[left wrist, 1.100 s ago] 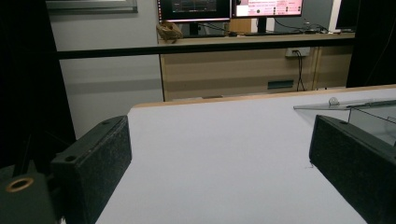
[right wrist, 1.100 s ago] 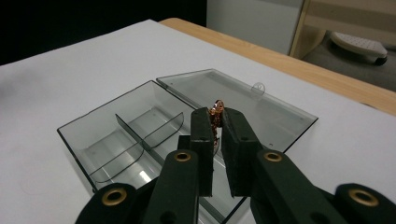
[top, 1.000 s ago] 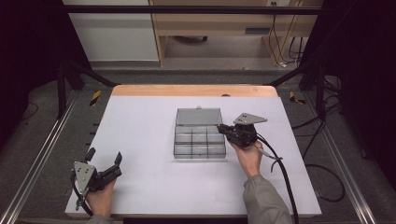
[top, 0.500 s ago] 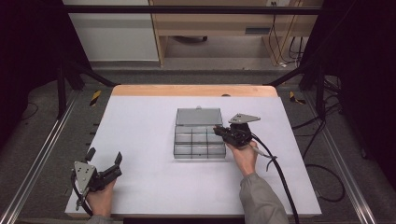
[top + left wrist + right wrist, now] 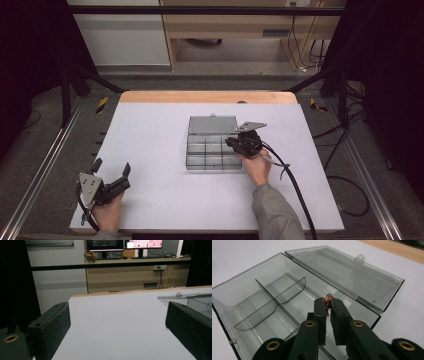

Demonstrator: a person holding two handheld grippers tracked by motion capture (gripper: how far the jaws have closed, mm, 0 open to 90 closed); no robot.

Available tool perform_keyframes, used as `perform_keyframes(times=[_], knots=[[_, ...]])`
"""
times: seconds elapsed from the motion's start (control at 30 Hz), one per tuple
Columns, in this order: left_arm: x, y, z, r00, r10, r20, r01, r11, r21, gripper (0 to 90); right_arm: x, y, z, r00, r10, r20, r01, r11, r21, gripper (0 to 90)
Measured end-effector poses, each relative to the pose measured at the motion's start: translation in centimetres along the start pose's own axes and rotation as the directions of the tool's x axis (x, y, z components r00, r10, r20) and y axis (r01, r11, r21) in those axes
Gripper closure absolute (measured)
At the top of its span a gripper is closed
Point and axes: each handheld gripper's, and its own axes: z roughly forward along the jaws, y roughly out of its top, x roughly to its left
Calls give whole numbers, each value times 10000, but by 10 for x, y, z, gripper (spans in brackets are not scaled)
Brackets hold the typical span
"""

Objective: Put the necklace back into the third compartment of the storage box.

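Pinching a small coppery piece (image 5: 327,300), the right gripper (image 5: 327,305) hangs over the open clear box (image 5: 274,297) mid-tabletop; left gripper (image 5: 111,172) gapes wide, empty, near the front-left corner.

Overhead plus two tool-mounted close-ups

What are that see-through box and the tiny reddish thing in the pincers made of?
The compartment box looks like smoky clear plastic: glossy, and the table shows through its walls. The small reddish piece pinched by the right gripper glints like copper-coloured metal, perhaps wire; too small to be sure.
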Motion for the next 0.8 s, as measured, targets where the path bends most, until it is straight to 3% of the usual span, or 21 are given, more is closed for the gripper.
perform_keyframes(times=[0.8], knots=[[0,0,0,10000,-7,-3,7,10000,-5,58,-2,-4,7,9999,90,76,-94,9986,514,822]])
